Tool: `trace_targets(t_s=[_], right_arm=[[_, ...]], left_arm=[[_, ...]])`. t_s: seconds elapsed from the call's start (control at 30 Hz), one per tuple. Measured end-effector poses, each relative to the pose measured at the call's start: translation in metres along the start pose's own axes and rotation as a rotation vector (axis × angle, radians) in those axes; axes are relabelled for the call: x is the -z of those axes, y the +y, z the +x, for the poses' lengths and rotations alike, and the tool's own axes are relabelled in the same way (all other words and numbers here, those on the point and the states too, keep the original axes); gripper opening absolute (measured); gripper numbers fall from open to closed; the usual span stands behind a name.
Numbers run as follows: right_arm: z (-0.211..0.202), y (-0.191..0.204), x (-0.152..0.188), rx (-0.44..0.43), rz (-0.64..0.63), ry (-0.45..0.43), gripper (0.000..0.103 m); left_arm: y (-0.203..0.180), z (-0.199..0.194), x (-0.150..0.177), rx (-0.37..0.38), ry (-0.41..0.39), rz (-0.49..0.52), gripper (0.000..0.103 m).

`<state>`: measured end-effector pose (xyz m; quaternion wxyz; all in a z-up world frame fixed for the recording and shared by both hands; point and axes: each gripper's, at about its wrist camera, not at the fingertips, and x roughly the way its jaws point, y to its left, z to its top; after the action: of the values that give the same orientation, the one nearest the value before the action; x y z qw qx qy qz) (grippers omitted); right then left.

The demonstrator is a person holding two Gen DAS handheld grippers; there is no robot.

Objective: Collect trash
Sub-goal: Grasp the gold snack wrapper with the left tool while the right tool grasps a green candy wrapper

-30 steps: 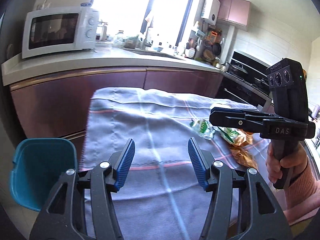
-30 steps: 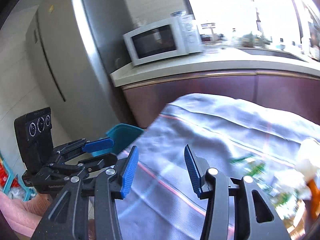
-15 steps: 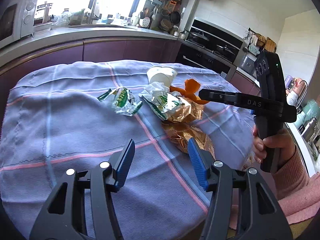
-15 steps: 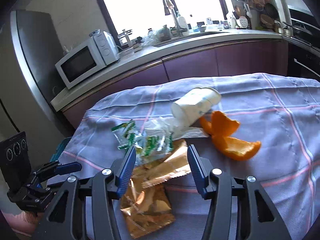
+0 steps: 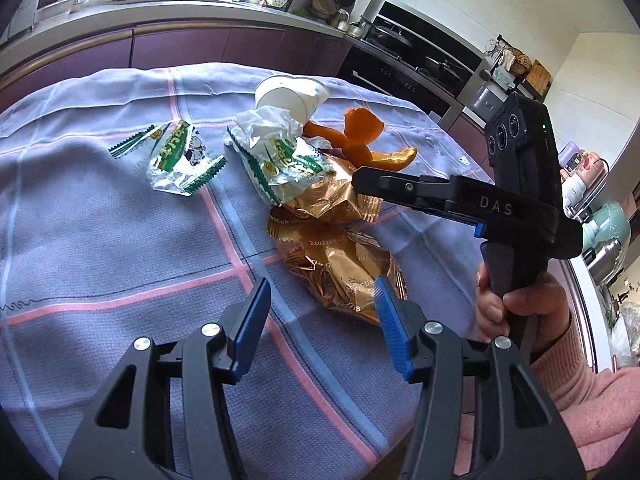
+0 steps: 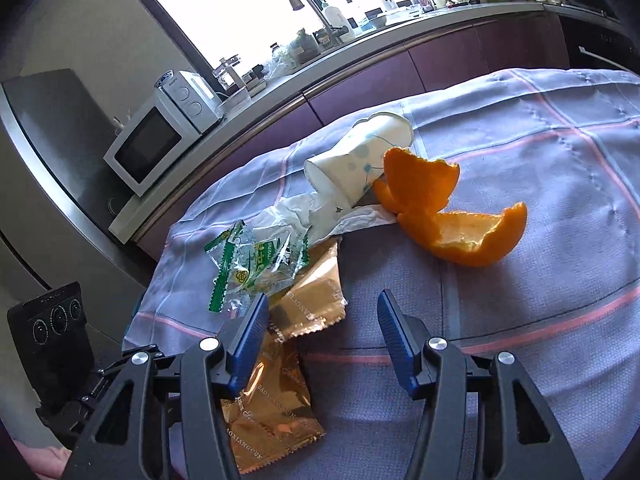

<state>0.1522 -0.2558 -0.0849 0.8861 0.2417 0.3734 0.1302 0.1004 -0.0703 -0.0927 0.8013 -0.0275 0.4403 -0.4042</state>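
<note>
Trash all in one heap on the cloth (image 5: pixel 100 240), and that's the trouble: the gold wrappers (image 5: pixel 336 264) overlap each other and tuck under the green-and-clear wrappers (image 5: pixel 280 168), so a pinch on one slick foil edge could drag its neighbours along or slip off altogether. The tipped paper cup (image 6: pixel 356 160) lies on its side against the orange peel (image 6: pixel 448 216) and looks ready to roll if nudged, and a low grab could snag the cloth and pull everything. Left gripper (image 5: pixel 320 312) about half open, its jaws have just been closing a little, nothing between them, hovering just short of the near gold wrapper. Right gripper (image 6: pixel 320 328) also about half open, jaws just been widening, empty, its left pad poised over the gold foil, not pressing it. No bin shows in either view now.
</note>
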Motion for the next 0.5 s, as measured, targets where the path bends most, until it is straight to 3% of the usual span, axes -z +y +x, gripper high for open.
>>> trace_targets(t_s=[0.2, 0.27, 0.37, 0.5], right_arm=[[0.002, -0.001, 0.001, -0.031, 0.011, 0.011, 0.043], [0.000, -0.002, 0.002, -0.042, 0.021, 0.011, 0.034], [-0.002, -0.006, 0.004, -0.051, 0.029, 0.013, 0.017], [-0.005, -0.007, 0.006, -0.062, 0.020, 0.012, 0.007]], left_arm=[[0.005, 0.012, -0.004, 0.049, 0.036, -0.044, 0.032], [0.006, 0.015, -0.006, 0.068, 0.041, -0.062, 0.023], [0.009, 0.019, -0.009, 0.088, 0.044, -0.084, 0.019], [0.008, 0.014, -0.010, 0.084, 0.022, -0.083, 0.017]])
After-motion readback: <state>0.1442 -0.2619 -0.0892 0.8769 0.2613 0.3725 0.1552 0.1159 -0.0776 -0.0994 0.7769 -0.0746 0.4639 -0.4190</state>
